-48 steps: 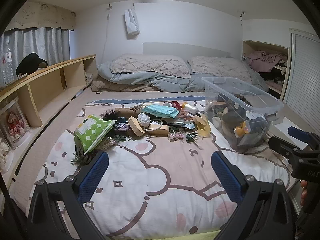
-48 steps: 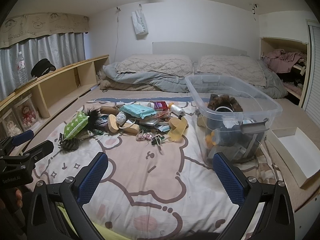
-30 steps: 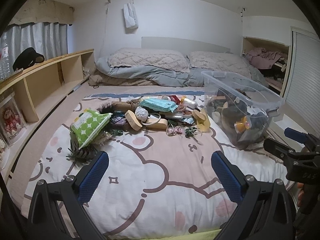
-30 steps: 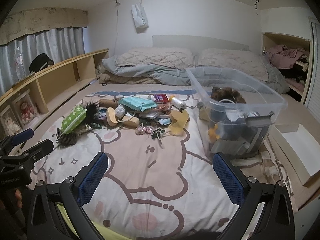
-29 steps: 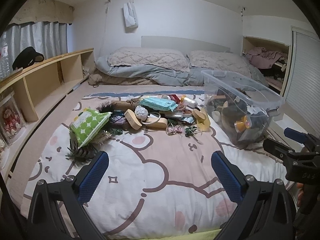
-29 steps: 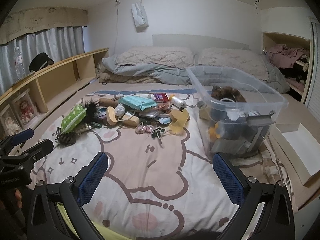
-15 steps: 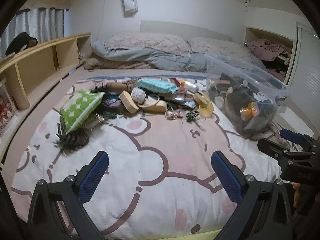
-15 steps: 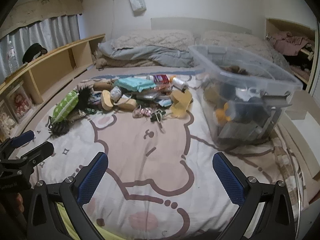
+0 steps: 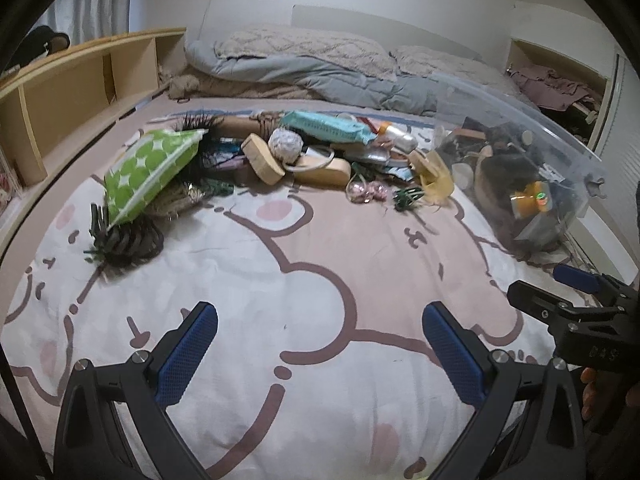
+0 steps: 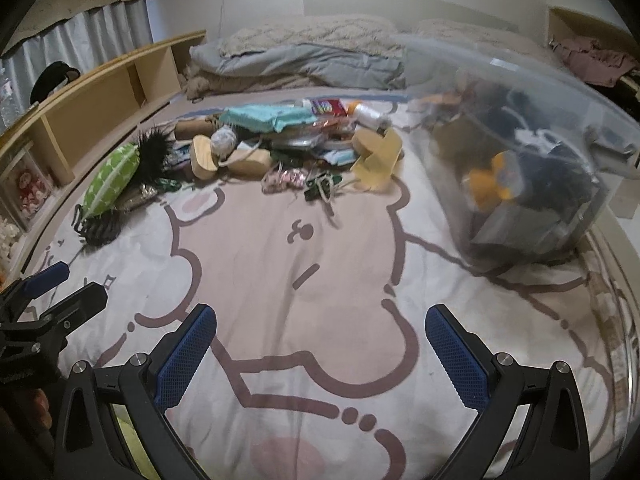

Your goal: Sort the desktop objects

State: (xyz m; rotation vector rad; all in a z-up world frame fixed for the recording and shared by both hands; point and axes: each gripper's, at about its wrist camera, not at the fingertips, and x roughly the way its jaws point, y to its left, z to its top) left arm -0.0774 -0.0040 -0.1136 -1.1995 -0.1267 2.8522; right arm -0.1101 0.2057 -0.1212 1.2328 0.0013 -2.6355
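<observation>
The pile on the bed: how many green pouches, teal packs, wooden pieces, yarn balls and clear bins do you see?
green pouch: 1
teal pack: 1
wooden pieces: 2
yarn ball: 1
clear bin: 1
Total: 6

Both grippers' fingers (image 9: 188,354) spread, empty

Blanket (image 9: 320,280): white and pale pink, brown cartoon outlines. Pouch (image 9: 148,172): bright green with white diamond pattern. Packet (image 9: 324,130) — teal. Bin (image 10: 520,168): clear plastic — orange and dark contents. Gripper pads (image 9: 188,354): blue, textured.
</observation>
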